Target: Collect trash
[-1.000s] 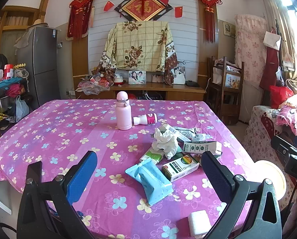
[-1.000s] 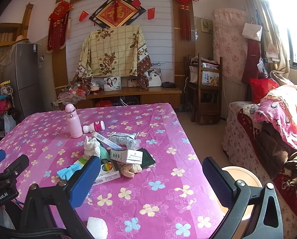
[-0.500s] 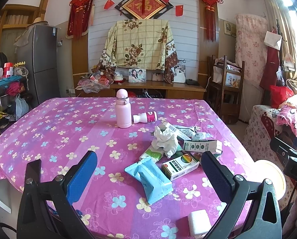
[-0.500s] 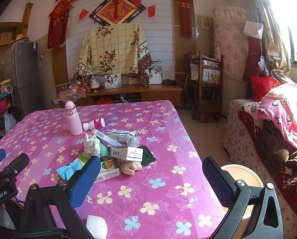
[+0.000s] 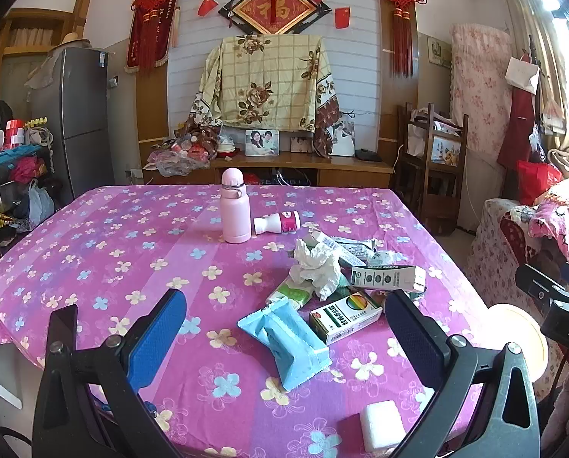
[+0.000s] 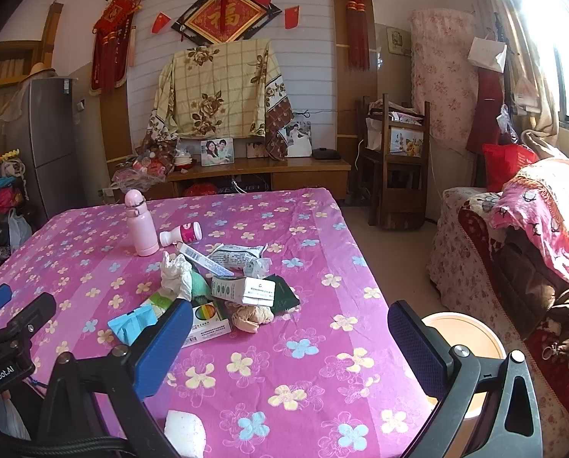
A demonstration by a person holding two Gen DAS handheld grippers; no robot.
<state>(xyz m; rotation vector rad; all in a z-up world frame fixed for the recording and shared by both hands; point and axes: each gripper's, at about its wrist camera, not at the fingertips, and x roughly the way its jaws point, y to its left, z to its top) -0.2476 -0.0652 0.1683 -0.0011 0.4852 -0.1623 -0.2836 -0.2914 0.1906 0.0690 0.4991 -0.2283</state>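
A pile of trash lies on the pink flowered tablecloth point(image 5: 94, 252): a blue wrapper point(image 5: 284, 339), a crumpled white tissue point(image 5: 317, 267), a green-and-white box point(image 5: 345, 316), a white carton point(image 5: 387, 278) and flat packets point(image 6: 238, 253). The pile also shows in the right wrist view, with the carton point(image 6: 243, 289) and a beige wad point(image 6: 251, 316). A white foam block point(image 5: 383, 425) lies near the front edge. My left gripper point(image 5: 284, 343) is open and empty, above the wrapper. My right gripper point(image 6: 290, 347) is open and empty, right of the pile.
A pink flask point(image 5: 235, 206) stands at mid table with a small white-and-pink bottle point(image 5: 277, 223) lying beside it. A round cream bin point(image 6: 463, 343) stands on the floor at the table's right. A sofa point(image 6: 521, 252), a wooden chair point(image 6: 395, 164) and a cabinet point(image 5: 284, 171) surround the table.
Both views have shifted slightly; the table items sit a little lower and closer in frame. Nothing was picked up or moved on the table.
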